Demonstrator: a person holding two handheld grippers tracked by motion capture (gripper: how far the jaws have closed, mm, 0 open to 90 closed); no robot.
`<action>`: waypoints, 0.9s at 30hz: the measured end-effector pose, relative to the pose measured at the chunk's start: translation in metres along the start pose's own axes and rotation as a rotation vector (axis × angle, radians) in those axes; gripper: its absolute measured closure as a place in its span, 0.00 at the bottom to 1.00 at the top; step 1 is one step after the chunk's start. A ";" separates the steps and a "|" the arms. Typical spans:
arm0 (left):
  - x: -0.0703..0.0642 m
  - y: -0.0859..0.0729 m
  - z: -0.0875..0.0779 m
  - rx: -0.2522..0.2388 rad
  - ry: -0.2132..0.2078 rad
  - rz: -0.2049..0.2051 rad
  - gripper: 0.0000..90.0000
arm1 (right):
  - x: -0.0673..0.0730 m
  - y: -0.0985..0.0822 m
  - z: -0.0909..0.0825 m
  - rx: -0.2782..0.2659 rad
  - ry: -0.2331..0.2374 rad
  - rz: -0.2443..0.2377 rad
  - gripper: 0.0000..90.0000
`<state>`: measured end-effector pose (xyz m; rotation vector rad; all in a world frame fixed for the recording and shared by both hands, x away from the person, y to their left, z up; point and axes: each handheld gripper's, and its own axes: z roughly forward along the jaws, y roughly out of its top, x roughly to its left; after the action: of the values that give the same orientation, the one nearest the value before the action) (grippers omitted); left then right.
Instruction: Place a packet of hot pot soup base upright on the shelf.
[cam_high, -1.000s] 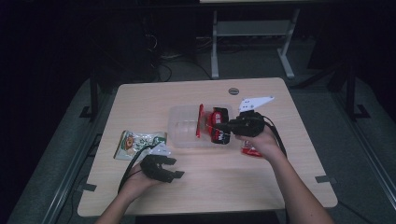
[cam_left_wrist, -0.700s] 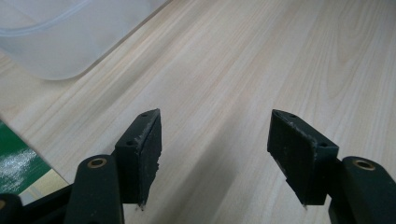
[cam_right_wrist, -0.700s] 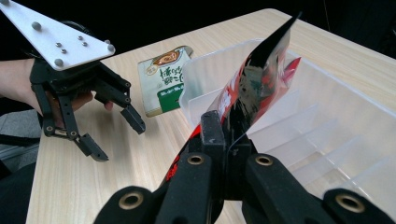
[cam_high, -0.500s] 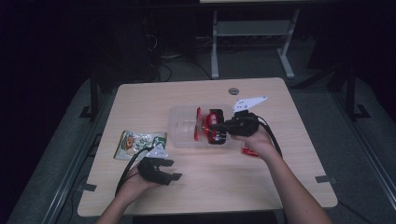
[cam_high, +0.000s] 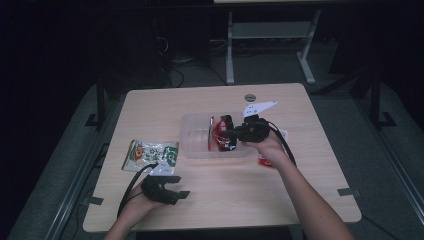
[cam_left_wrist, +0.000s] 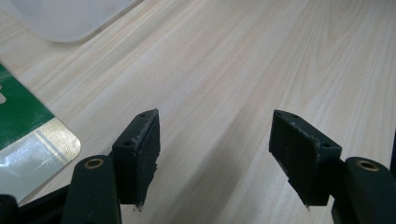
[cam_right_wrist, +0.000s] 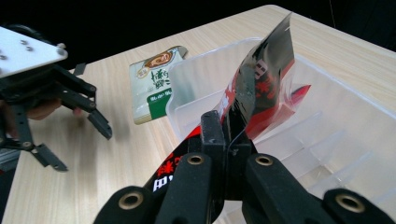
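Over the clear plastic bin (cam_high: 197, 140) near the table's (cam_high: 165, 102) middle, slightly toward the right edge, the right gripper (cam_high: 231, 134) is clamped tight on a red & black snack packet (cam_high: 220, 136). In the right gripper view the jaws pinch the packet (cam_right_wrist: 254, 88) at its lower edge; it stands up tilted, its top above the bin's (cam_right_wrist: 336, 135) open inside, w/ ribbed dividers visible on the bin floor. Whether the packet touches the bin wall can't be told.

Left gripper (cam_high: 172, 192) sits low near the front edge, toward the front-left corner, held in the person's hand. Jaws wide apart, nothing btwn them: the left gripper view shows bare wood grain (cam_left_wrist: 243, 70) between the two black pads (cam_left_wrist: 142, 154). It hovers close to the tabletop; contact can't be told.

A green & white food pouch (cam_high: 150, 155) lies flat toward the left edge, just beyond the left gripper & left of the bin, apart from both. Its rounded corner (cam_left_wrist: 32, 140) shows at the left of the left gripper view, the bin's corner (cam_left_wrist: 70, 18) at top left.

Another red packet (cam_high: 266, 161) lies on the table just right of the bin, partly under the right hand. Small dark round disc (cam_high: 250, 97) sits near the back edge, behind the bin.
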<state>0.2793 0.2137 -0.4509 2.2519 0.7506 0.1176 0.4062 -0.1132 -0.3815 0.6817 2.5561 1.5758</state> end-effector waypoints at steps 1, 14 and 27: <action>-0.001 -0.001 -0.001 0.006 -0.002 -0.001 0.37 | -0.001 0.000 0.001 -0.001 0.001 0.001 1.00; -0.002 -0.008 -0.005 0.017 0.011 -0.002 0.37 | -0.009 -0.001 0.015 0.007 -0.012 0.025 1.00; -0.003 -0.008 -0.003 0.017 0.008 -0.014 0.37 | -0.006 -0.004 0.029 0.027 -0.042 0.020 0.99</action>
<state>0.2720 0.2176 -0.4539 2.2629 0.7745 0.1144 0.4186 -0.0930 -0.3993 0.7364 2.5529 1.5188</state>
